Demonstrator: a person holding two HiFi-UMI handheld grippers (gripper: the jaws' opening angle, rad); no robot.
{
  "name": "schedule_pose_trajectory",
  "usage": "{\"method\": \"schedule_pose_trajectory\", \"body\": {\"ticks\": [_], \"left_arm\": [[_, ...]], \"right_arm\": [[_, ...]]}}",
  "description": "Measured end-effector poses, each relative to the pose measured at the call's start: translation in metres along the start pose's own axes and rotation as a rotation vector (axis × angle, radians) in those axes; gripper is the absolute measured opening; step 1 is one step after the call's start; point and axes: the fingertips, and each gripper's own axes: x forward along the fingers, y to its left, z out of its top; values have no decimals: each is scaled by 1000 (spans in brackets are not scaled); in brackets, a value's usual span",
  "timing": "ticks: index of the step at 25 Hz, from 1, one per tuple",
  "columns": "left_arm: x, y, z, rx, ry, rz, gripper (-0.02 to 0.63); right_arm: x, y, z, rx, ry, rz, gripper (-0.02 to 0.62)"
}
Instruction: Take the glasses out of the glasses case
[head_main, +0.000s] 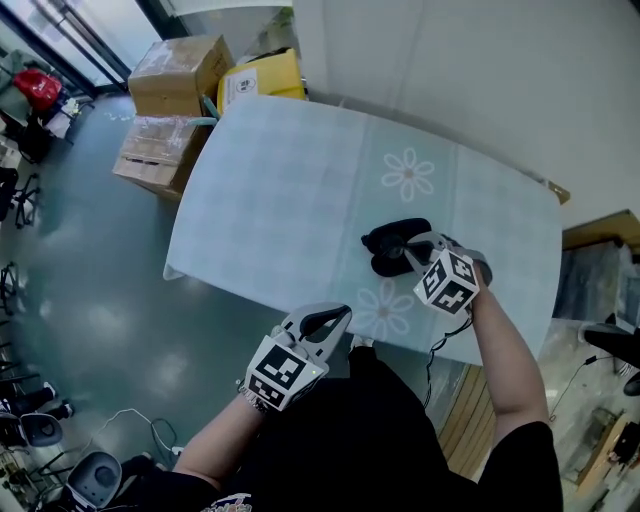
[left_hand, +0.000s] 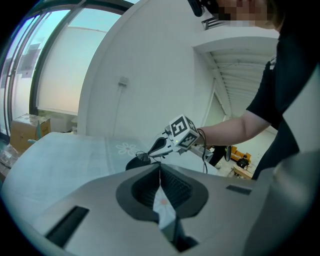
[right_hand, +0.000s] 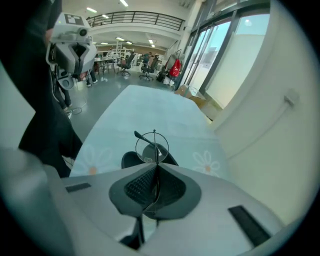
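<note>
A black glasses case (head_main: 385, 240) lies open on the pale blue daisy-print tablecloth (head_main: 290, 190), near the table's right front. My right gripper (head_main: 405, 243) hangs just over it, shut on thin wire-rimmed glasses (right_hand: 152, 146); one round lens and a temple stick out past the jaws, above the case (right_hand: 131, 159). In its own view the right gripper (right_hand: 156, 167) pinches the frame edge-on. My left gripper (head_main: 338, 313) hovers at the table's front edge, shut on nothing. From the left gripper (left_hand: 160, 170) I see the right gripper (left_hand: 152, 150), glasses (left_hand: 141, 156) and case (left_hand: 134, 162).
Cardboard boxes (head_main: 175, 75) and a yellow box (head_main: 262, 75) stand on the floor beyond the table's far left corner. A white wall (head_main: 480, 70) runs behind the table. Office chairs (head_main: 90, 475) stand on the floor at lower left.
</note>
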Motion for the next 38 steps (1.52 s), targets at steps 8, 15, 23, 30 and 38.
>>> {"method": "schedule_pose_trajectory", "body": {"ticks": [8,15,23,30,38], "left_arm": [[-14,-3,5,24,-22,-55,29],[-28,-6,13,25,-52,-92,29],[-43,-13,13,53,-62,-156,29],[-61,-27,4,81,-67,-208,29],[-84,-39,-17,97,-45,-248,29]], "right_arm": [[-50,3,24,300,-175,-147,25],[-102,19,47,623,-414,-256,25],[-142,66,77,810,-590,-302,25],[-152,109,90,839,-604,-341,24],[-158,156,96,917,-636,-373,23]]}}
